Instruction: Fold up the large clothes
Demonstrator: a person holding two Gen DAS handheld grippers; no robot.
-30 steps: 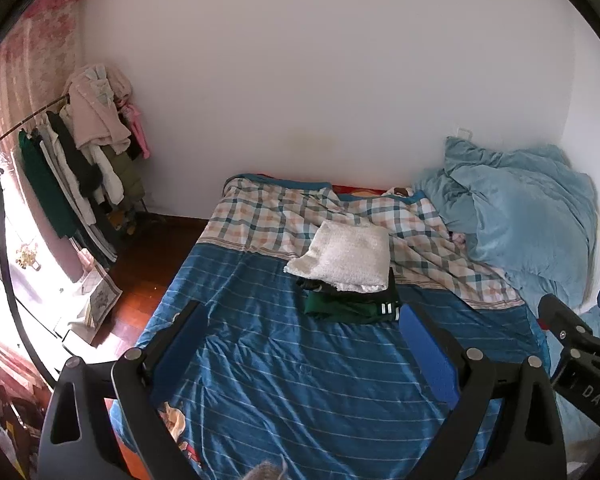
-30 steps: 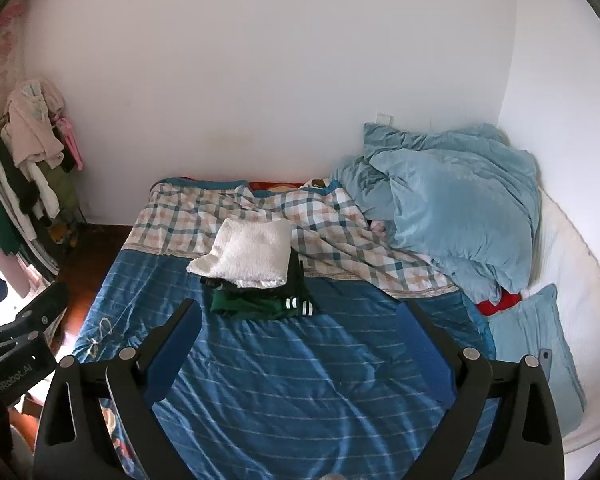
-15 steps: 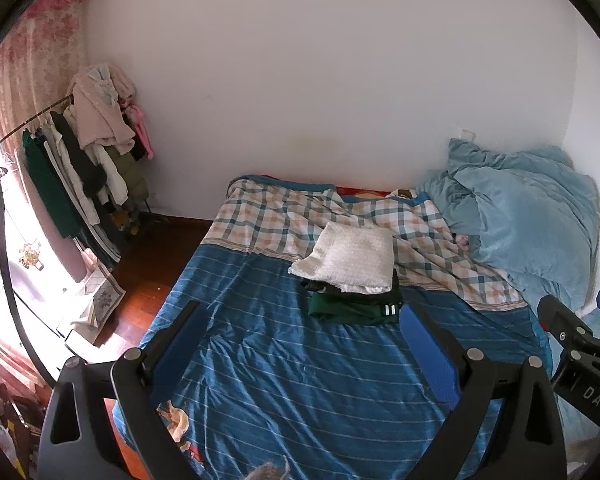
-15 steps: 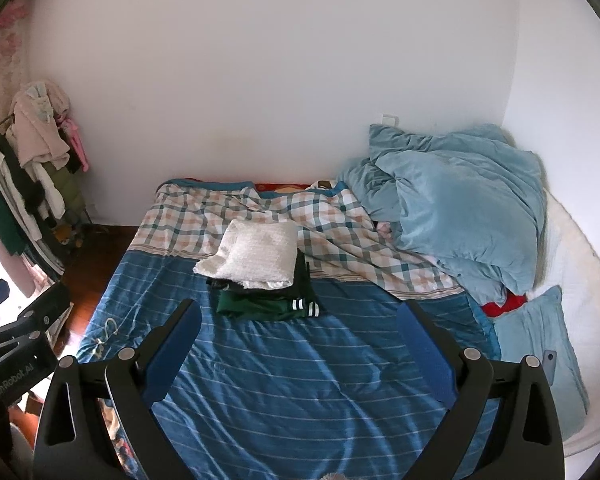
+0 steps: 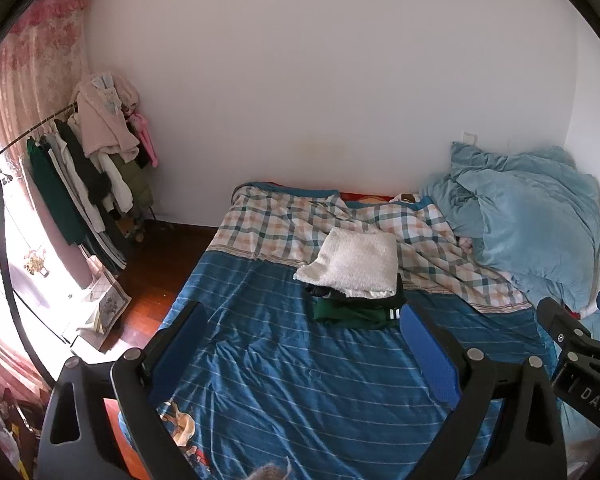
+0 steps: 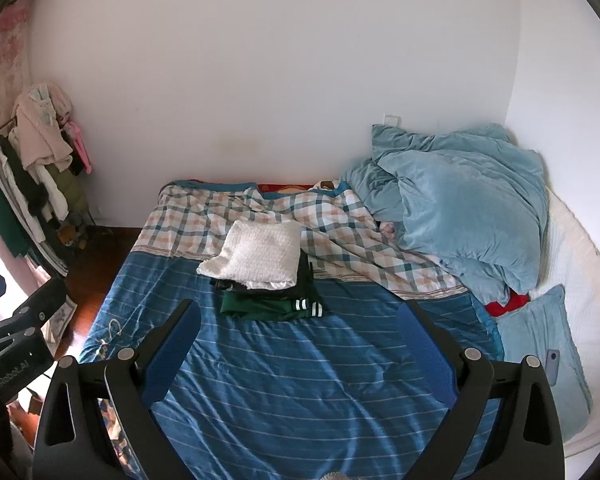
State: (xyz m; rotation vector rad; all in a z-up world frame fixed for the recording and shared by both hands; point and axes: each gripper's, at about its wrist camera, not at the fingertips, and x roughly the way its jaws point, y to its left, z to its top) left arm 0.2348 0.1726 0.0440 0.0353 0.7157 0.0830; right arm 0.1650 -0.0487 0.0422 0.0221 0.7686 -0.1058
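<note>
Clothes stack (image 5: 356, 280) folded on bed (image 5: 300, 380) | beyond both claws | left claw (image 5: 304, 344), right claw (image 6: 300, 340) agape, empty

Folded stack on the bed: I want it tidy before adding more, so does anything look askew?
Slightly. The white towel on top sits skewed, its left corner overhanging the dark clothes below, whose striped edge pokes out at the front. Behind, the checked sheet is rumpled and the light blue duvet is heaped.
</note>
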